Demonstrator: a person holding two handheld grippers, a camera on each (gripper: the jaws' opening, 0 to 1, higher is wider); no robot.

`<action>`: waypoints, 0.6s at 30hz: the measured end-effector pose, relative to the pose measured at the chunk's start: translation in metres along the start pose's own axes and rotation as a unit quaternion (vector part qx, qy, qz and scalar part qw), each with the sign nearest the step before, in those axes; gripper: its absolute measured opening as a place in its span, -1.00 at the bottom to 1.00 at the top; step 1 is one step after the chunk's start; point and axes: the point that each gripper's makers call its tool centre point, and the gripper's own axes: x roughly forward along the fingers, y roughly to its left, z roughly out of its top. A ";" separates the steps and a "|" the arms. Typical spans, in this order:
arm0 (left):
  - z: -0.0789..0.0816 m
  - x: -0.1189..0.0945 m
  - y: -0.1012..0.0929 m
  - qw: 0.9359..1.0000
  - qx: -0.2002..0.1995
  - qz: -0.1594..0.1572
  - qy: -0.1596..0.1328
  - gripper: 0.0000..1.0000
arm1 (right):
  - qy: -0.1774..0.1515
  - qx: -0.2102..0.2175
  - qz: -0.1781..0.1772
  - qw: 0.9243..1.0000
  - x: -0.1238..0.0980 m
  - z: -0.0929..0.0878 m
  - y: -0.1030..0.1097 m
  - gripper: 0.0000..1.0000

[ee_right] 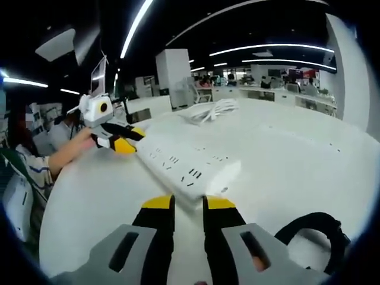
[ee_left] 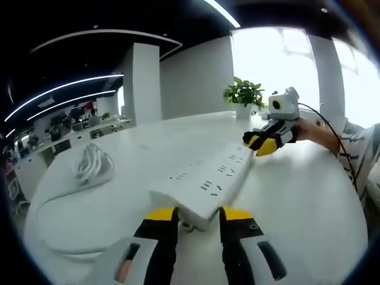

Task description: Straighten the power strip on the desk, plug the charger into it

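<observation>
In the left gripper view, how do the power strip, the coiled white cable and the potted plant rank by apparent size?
1. power strip
2. coiled white cable
3. potted plant
The plant stands farthest away, so its true size is unsure.

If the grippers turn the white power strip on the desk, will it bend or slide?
The power strip looks like a long rigid plastic bar, so it probably turns in one piece. The white desk looks smooth, so it may slide easily. A gripper stands at each end, which should steady it.
</observation>
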 end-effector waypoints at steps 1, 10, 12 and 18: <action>0.000 -0.001 0.000 1.000 0.000 -0.001 0.000 -0.46 | -0.001 0.001 0.000 1.000 0.000 0.000 0.001 -0.64; -0.001 -0.005 -0.003 1.000 0.000 -0.008 -0.003 -0.46 | 0.001 -0.004 -0.003 1.000 -0.004 -0.002 0.009 -0.64; -0.001 -0.006 -0.004 1.000 -0.001 -0.010 -0.003 -0.46 | 0.000 -0.005 -0.002 1.000 -0.006 -0.002 0.010 -0.64; -0.002 -0.008 -0.007 1.000 0.002 -0.013 -0.003 -0.46 | -0.005 0.001 0.000 1.000 -0.008 -0.003 0.013 -0.65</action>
